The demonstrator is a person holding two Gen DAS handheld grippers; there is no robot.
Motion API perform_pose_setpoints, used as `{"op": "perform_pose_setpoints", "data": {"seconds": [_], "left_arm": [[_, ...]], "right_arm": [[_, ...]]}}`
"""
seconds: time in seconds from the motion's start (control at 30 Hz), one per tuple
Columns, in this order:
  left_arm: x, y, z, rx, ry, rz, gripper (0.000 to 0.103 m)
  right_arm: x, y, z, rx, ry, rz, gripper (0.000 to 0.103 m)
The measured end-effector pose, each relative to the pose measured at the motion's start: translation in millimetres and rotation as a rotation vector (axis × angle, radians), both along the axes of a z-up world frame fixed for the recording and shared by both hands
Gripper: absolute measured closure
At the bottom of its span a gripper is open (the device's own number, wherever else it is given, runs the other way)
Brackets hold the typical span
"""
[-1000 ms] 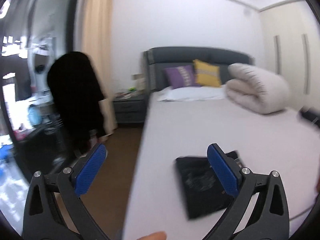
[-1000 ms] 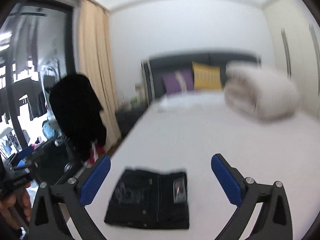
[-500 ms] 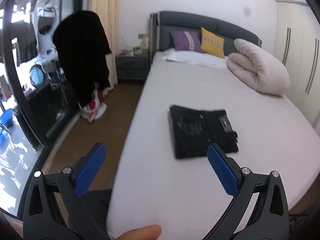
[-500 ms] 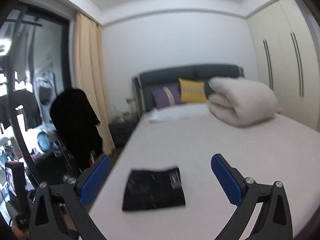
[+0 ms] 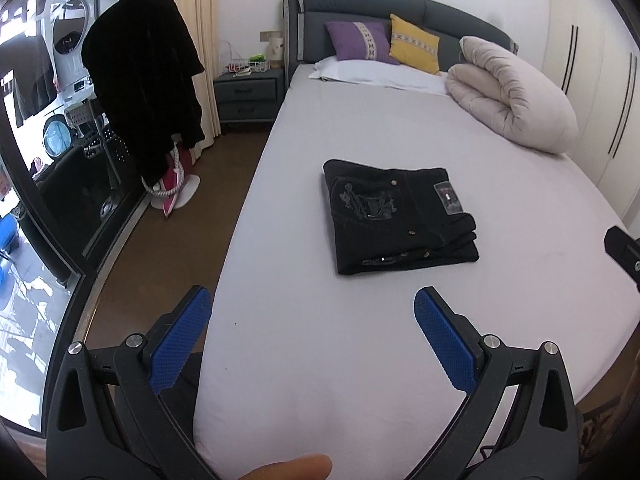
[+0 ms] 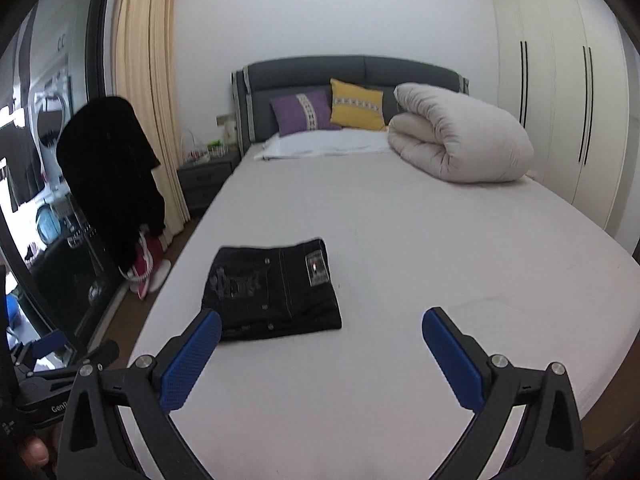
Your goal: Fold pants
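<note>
I hold left gripper [image 5: 312,334] and right gripper [image 6: 320,354] spread wide and empty, clear of the folded pants [image 5: 398,216] on the bed [image 5: 360,344]; folding looks complete.

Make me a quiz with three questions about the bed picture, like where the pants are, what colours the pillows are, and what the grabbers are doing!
1. Where do the pants lie?
A. on the floor
B. on the bed
C. on the nightstand

2. What colours are the two cushions by the headboard?
A. purple and yellow
B. red and green
C. both white

3. How are the two grippers?
A. both open, holding nothing
B. both shut on the pants
C. one shut on the duvet

Answers:
1. B, the pants rest folded on the sheet.
2. A, a purple cushion sits beside a yellow cushion.
3. A, the left gripper and right gripper have blue pads spread apart, clear of the pants.
</note>
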State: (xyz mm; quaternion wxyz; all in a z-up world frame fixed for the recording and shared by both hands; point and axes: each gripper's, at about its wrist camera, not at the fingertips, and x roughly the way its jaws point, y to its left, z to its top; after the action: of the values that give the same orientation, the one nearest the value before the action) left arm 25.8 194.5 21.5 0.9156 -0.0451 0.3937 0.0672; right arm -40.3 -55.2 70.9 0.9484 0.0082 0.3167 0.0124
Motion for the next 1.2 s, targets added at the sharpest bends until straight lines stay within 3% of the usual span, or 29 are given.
{"op": "perform_pose_setpoints", "data": {"seconds": [0.47,1.2], "left_arm": [[25.6,8.0,-23.2,-0.013,0.04,0.003,0.0],[24.3,6.5,-26.6,-0.014,0.044,0.006,0.0]], "right_arm": [[9.2,6.8,-18.8,-0.002,0.072,0.033,0.0],[10.6,9.5,-22.9,0.004,0.086,0.044,0.0]]}}
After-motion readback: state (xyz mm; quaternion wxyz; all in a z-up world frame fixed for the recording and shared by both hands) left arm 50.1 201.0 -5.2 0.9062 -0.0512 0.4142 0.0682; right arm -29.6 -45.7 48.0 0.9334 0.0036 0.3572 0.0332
